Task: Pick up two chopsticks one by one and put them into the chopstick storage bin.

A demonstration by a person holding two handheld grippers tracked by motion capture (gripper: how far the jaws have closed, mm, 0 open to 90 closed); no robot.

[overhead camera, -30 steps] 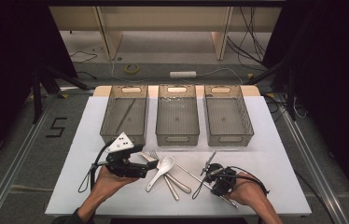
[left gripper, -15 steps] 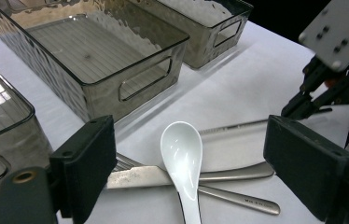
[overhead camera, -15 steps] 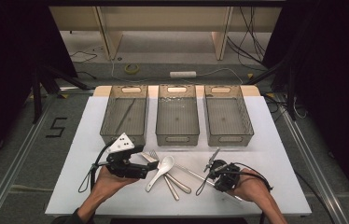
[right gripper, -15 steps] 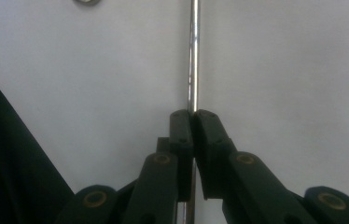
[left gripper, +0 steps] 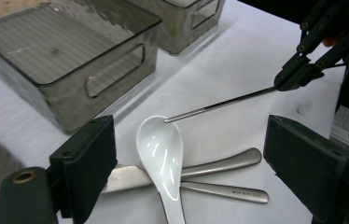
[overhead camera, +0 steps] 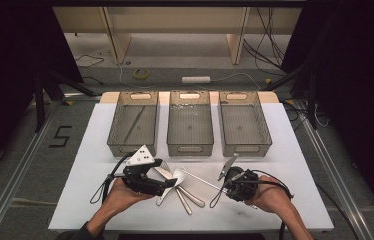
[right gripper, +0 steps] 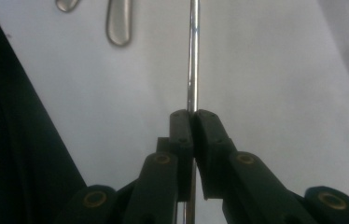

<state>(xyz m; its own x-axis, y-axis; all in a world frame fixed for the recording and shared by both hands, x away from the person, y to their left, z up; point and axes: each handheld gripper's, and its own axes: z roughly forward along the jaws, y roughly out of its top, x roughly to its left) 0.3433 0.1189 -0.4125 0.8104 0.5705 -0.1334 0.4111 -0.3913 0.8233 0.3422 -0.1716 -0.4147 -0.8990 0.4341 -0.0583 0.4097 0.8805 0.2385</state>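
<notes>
The right gripper [overhead camera: 223,183] is clamped on a thin metal rod [overhead camera: 200,179], its jaws pressed tight about one end; in the right gripper view the rod [right gripper: 193,56] runs straight out from between the closed jaws over bare white board. From the left gripper view the rod [left gripper: 219,105] hangs tilted, its free tip just at the bowl of the white spoon [left gripper: 161,149]; whether tip and spoon touch cannot be told.

The left gripper [overhead camera: 167,180] stands wide, nothing between its jaws, held low over the cutlery near the board's front edge, left of centre. The spoon lies there across two steel handles [left gripper: 224,163], which point toward the right gripper.

Three clear bins sit side by side along the board's [overhead camera: 295,150] back edge: the left bin [overhead camera: 134,125] holds a thin rod, the middle bin [overhead camera: 190,125] and right bin [overhead camera: 245,125] look bare. A strip of open board runs between the bins' front walls and the cutlery. The front right corner, beyond the right hand, is free, as is the left edge beside the left bin. The rod's clamped end is over the board right of centre, near the front edge, well apart from the bins.
</notes>
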